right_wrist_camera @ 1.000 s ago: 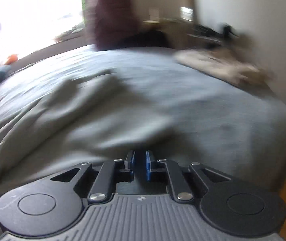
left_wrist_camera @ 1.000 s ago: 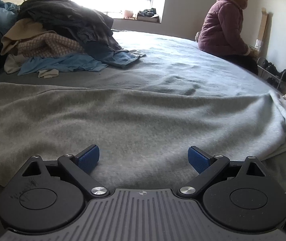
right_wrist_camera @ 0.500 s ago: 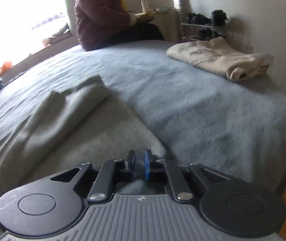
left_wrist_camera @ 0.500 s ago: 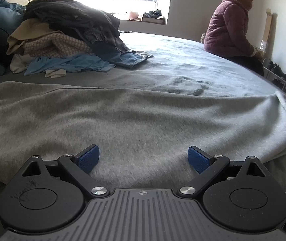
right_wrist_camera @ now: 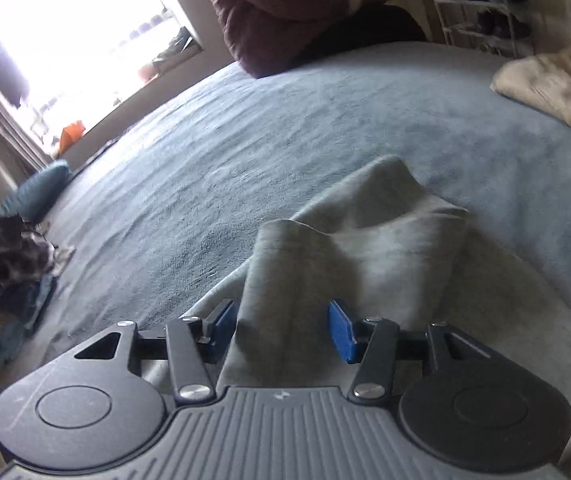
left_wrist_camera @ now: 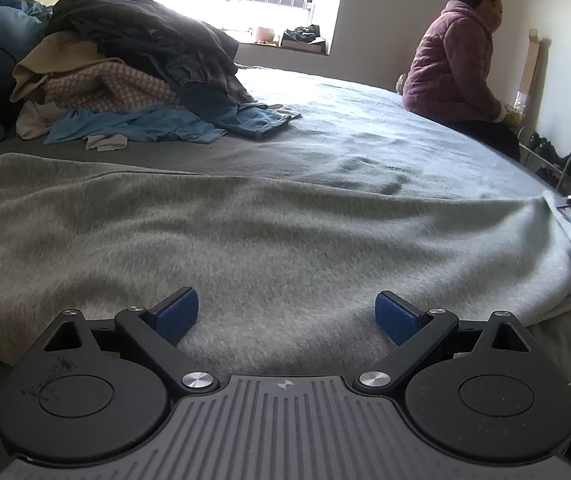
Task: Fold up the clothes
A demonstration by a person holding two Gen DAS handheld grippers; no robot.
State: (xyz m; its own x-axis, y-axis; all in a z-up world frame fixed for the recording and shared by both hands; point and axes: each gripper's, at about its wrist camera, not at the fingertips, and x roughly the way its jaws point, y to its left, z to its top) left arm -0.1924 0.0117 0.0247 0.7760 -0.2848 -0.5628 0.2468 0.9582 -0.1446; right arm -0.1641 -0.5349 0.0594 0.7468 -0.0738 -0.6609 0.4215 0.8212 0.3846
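Large grey fleece garment [left_wrist_camera: 269,232] lies spread along the near edge of the blue-grey bed [left_wrist_camera: 365,128], one end folded over, more folds pending; left gripper [left_wrist_camera: 286,314] wide apart over it, right gripper [right_wrist_camera: 283,330] apart, straddling the raised fold.

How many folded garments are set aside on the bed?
1: a beige folded garment at the bed's far right edge, near the shoe rack. Others may lie out of view.

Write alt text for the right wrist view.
The right gripper sits open with a raised fold of the grey knit garment between its blue pads, on a blue-grey bedspread. Behind, a person in a maroon puffer jacket sits near a folded beige garment.
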